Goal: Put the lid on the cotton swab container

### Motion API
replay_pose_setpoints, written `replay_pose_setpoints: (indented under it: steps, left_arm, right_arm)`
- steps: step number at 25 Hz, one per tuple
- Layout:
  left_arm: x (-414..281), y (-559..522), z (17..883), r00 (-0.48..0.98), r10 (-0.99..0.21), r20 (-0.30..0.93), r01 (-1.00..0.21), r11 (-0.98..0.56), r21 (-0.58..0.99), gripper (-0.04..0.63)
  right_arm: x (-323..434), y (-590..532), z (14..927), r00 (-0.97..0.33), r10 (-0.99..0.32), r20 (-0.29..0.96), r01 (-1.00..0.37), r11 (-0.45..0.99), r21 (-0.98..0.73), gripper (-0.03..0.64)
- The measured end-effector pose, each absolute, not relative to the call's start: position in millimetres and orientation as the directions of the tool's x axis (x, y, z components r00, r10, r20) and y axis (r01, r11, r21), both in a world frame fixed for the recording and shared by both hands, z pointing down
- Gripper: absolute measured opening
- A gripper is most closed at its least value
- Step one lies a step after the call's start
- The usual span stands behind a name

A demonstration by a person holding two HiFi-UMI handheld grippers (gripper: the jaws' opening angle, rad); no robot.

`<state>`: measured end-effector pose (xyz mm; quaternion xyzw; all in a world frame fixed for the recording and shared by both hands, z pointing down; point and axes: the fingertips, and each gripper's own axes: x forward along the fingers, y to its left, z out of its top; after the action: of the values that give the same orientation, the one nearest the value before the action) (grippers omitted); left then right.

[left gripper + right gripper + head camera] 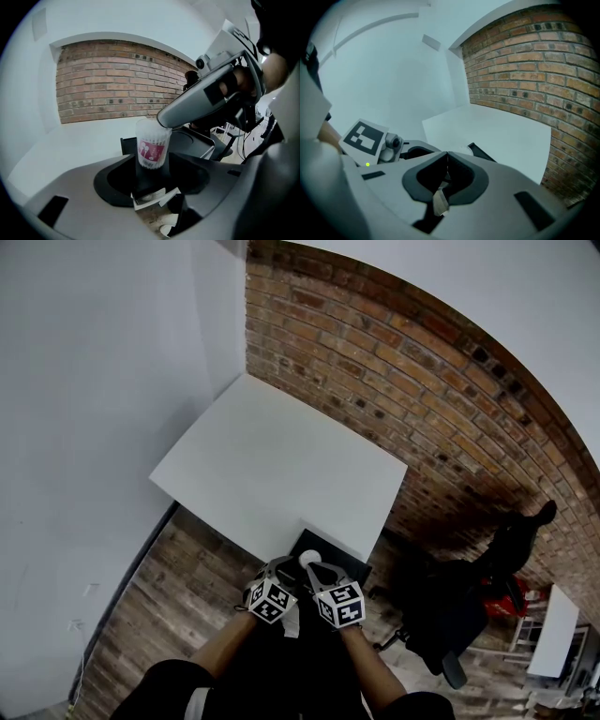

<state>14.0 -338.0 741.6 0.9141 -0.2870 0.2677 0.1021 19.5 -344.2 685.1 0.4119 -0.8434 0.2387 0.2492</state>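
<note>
White table (281,465) against brick wall (422,381)

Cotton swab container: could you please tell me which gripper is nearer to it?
Left. The left gripper has the cotton swab container between its fingers; the right gripper is at its top rim.

The light is soft and even, with no hard shadows and no glare. In the head view the white surface (281,460) is the brightest patch, and the floor (178,587) beneath its edge falls dim. All three views bend strongly, so the brick wall (422,381) curves like an arch. Both gripper views have black, vignetted corners. In the left gripper view the cotton swab container (152,149) is fairly sharp, while the left tongs (152,168), close to the lens, look soft. The right gripper view has a cool bluish cast, and the right tongs (447,157) are blurred.
</note>
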Motion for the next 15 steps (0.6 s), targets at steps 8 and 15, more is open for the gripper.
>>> replay_pose_setpoints:
  steps: [8, 15]
  left_arm:
    - [-8.5, -328.7, 726.0, 0.658, -0.524, 0.542, -0.631, -0.776, 0.016, 0.224]
    - [-10.1, -316.4, 695.6, 0.653, -0.590, 0.476, -0.675, -0.738, 0.010, 0.117]
  right_arm:
    - [35.0, -344.2, 655.3, -0.460, -0.737, 0.495, -0.883, 0.440, -0.164, 0.021]
    - [54.0, -319.7, 638.0, -0.405, -0.805, 0.432, -0.912, 0.389, -0.130, 0.021]
